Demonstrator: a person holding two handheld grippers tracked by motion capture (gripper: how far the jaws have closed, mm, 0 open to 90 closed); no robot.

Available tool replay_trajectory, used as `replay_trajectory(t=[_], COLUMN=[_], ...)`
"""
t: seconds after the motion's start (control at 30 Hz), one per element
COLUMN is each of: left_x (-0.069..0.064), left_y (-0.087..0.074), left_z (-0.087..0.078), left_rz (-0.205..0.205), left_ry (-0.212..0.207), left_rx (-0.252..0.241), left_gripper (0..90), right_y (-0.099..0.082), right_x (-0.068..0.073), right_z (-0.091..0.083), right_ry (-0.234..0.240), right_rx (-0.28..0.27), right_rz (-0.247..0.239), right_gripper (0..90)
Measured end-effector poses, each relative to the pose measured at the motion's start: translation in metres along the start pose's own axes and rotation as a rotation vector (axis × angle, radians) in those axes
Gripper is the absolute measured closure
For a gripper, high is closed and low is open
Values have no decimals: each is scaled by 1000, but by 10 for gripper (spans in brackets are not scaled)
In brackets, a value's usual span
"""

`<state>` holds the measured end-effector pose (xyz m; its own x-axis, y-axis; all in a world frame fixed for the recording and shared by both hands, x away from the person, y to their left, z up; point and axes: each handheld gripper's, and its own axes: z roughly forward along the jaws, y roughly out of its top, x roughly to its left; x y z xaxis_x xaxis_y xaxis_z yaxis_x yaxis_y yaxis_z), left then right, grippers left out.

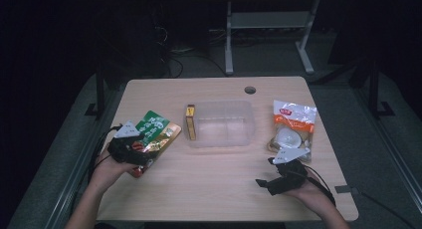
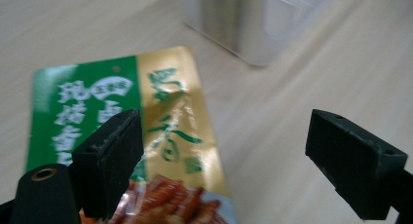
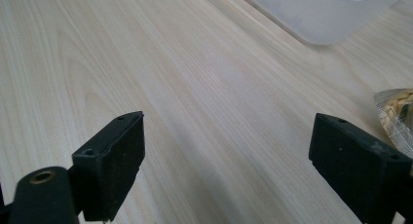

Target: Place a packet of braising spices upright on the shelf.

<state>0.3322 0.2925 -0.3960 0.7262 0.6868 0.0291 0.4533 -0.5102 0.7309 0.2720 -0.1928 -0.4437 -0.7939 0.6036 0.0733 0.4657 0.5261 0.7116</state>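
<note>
Your left gripper (image 2: 224,160) hung with jaws wide over the green packet (image 2: 122,136), whose long axis ran near-left to far-right.

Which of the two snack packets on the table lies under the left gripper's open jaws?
The green and gold foil packet, left of the clear plastic tub. The white and orange packet lies on the tub's other side.

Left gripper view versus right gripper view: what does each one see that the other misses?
The left gripper view alone has the green and gold snack pouch lying under the left hand-held gripper, whose jaws stand wide apart. The right gripper view alone has a corner of the clear-wrapped snack bag beside the right hand-held gripper, also wide open. Both show the pale wooden table and part of the clear plastic container.
</note>
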Motion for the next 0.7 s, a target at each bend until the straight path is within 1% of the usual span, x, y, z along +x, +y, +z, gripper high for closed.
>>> replay_trajectory(t=[0.03, 0.07, 0.1, 0.13, 0.17, 0.2, 0.23, 0.27, 0.3, 0.33, 0.37, 0.4, 0.43, 0.47, 0.5, 0.57, 0.6, 0.63, 0.67, 0.7], left_x=[8, 12, 16, 16, 20, 29, 34, 34, 41, 46, 52, 61, 67, 72, 81, 89, 89, 94, 94, 98], left_y=[3, 5, 7, 7, 8, 10, 10, 10, 10, 9, 8, 6, 4, 2, -4, -9, -9, -14, -14, -19], left_z=[1, 2, 3, 3, 4, 7, 9, 9, 11, 12, 14, 16, 18, 19, 21, 21, 21, 20, 20, 18], left_rz=[-10, -3, -2, -2, -3, -21, -39, -39, -53, -55, -63, -83, -93, -96, -108, -115, -115, -124, -124, -136], left_ry=[23, 33, 40, 40, 48, 62, 54, 54, 63, 77, 88, 89, 84, 85, 97, 100, 100, 118, 118, 123], left_rx=[-7, -5, -7, -7, -4, -7, -12, -12, -14, -14, -8, 4, 16, 25, 43, 59, 59, 77, 77, 72], left_gripper=[133, 133, 133, 133, 133, 133, 133, 133, 133, 133, 134, 133, 133, 133, 132, 132, 132, 131, 131, 131], right_y=[0, 0, 0, 0, -1, -1, -1, -1, -1, -1, 0, 0, 1, 1, 1, 1, 1, 1, 1, 1], right_x=[0, 0, 0, 0, 0, -1, -1, -1, -2, -2, -2, -2, -1, -1, -1, -1, -1, -1, -1, -2], right_z=[0, 0, 0, 0, 0, 0, 0, 0, 1, 1, 1, 1, 1, 1, 2, 2, 2, 2, 2, 2], right_ry=[-1, -1, -3, -3, -5, -9, -10, -10, -20, -20, -24, -28, -24, -23, -22, -19, -19, -16, -16, -16], right_rx=[-1, -1, 0, 0, 2, 3, 5, 5, 7, 7, 8, 8, 6, 5, 9, 12, 12, 8, 8, 10], right_rz=[-2, -1, -3, -3, -4, -11, -11, -11, -17, -17, -20, -19, -12, -15, -23, -35, -35, -40, -40, -39], right_gripper=[128, 128, 128, 128, 128, 128, 129, 129, 130, 130, 130, 130, 130, 130, 130, 131, 131, 131, 131, 131])
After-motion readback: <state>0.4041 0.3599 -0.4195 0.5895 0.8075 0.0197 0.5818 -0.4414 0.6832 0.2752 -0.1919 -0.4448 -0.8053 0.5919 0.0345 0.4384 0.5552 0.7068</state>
